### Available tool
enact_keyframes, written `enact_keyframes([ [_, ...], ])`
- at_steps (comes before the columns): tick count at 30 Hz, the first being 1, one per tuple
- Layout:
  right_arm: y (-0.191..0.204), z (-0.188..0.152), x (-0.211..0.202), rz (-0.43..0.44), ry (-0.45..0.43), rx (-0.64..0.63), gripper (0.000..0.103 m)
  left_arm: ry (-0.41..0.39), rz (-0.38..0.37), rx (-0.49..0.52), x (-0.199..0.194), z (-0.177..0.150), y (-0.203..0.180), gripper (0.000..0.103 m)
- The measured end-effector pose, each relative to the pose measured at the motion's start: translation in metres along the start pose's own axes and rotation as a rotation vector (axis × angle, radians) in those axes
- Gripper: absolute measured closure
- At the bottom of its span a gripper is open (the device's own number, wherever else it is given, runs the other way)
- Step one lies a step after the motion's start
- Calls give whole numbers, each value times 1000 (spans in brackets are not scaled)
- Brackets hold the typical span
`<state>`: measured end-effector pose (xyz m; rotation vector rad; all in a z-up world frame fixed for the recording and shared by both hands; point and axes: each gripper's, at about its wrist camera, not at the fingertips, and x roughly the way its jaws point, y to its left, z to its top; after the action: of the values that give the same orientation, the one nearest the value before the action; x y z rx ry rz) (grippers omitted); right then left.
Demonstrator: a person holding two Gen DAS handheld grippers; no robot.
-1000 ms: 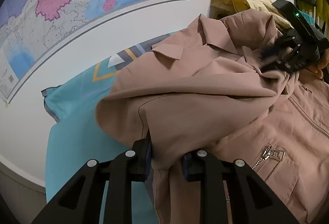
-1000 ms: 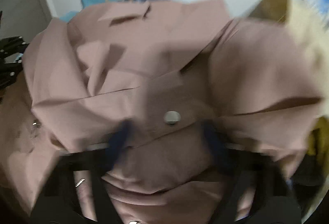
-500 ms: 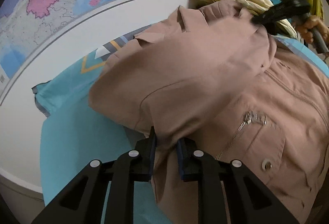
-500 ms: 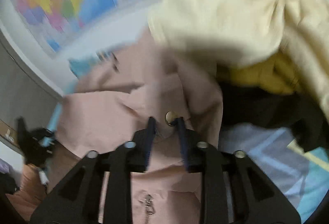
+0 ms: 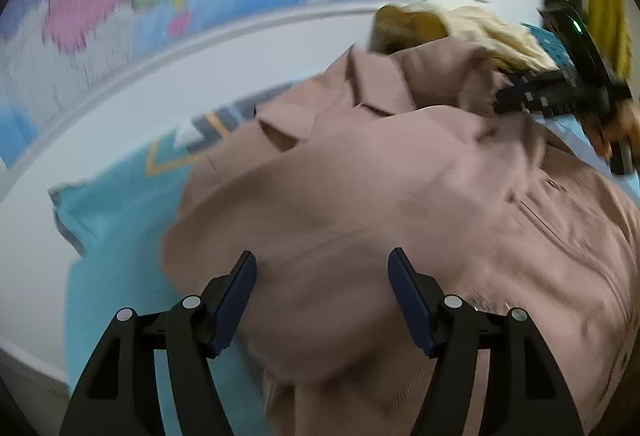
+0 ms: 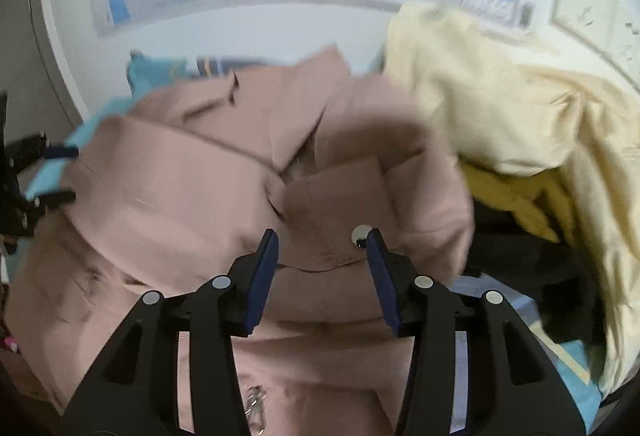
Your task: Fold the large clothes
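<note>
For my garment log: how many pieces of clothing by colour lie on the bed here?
Dusty-pink jacket: 1
Cream garment: 1
Mustard-yellow garment: 1
Black garment: 1
Total: 4

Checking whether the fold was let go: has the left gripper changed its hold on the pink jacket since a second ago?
Yes. The left gripper has just been opening; its jaws, earlier pinched on the pink jacket, now stand apart from it.
</note>
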<state>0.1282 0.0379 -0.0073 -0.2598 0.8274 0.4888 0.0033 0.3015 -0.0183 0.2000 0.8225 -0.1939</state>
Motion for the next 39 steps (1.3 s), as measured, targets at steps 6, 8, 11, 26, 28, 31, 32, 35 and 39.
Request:
enact_keyframes([
  [6,-20,-9,1,-19,6,45,55,29,63,-127,9,-2,19,28],
  [8,-21,-17,-25,32,-42,49,53,-19,52,-164,-12,-11,26,23],
  [11,-11,-29,-50,120,-68,25,50,-39,52,-177,-33,-25,27,21],
  [26,-21,-78,-86,223,-50,117,29,7,-25,-294,-72,-92,1,7],
  [28,-33,-94,-99,272,-41,178,23,14,-37,-314,-75,-101,-1,7],
  [31,-48,-126,-108,300,2,278,17,48,-61,-347,-75,-115,-5,7],
  [32,-52,-140,-110,314,18,309,17,57,-77,-358,-75,-120,-7,7],
  [35,-56,-171,-116,333,53,357,17,78,-126,-383,-75,-130,-12,7],
  [39,-52,-197,-125,394,61,385,17,76,-151,-381,-81,-136,-23,7],
])
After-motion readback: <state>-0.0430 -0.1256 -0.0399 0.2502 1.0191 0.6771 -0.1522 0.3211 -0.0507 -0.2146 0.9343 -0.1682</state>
